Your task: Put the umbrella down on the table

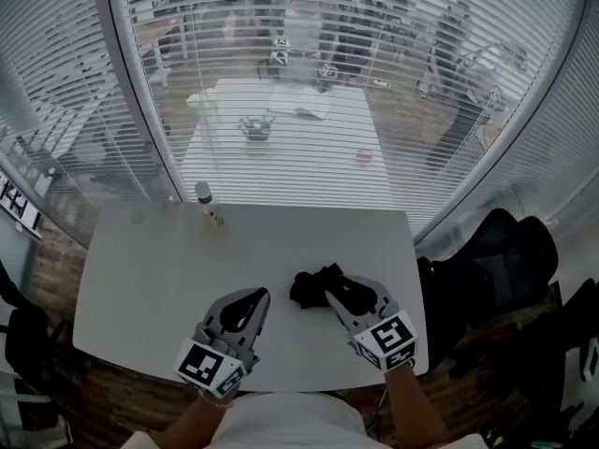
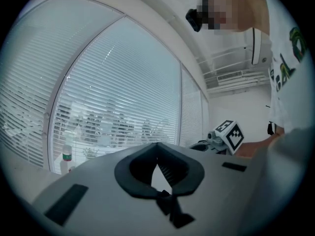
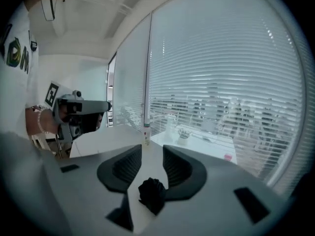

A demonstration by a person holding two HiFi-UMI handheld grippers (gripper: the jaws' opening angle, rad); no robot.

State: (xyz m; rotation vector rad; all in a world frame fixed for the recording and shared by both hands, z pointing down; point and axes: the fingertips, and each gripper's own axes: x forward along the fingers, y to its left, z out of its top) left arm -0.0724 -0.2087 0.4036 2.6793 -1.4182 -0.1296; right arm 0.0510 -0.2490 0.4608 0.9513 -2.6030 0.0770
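Note:
The folded black umbrella (image 1: 312,286) lies as a crumpled bundle on the white table (image 1: 150,269), near its front edge. My right gripper (image 1: 344,290) hovers just right of it and above it. In the right gripper view the umbrella (image 3: 151,194) shows low down through the gap, under the jaws, and no pad touches it. The right gripper (image 3: 152,149) is open a little with nothing gripped. My left gripper (image 1: 258,296) stands to the left of the umbrella, apart from it. In its own view the left gripper (image 2: 157,145) is shut and empty.
A small white bottle (image 1: 203,195) stands at the table's far edge against the glass wall with blinds (image 1: 374,82). Black bags (image 1: 496,251) sit on the floor right of the table. Beyond the glass is another room with a white table.

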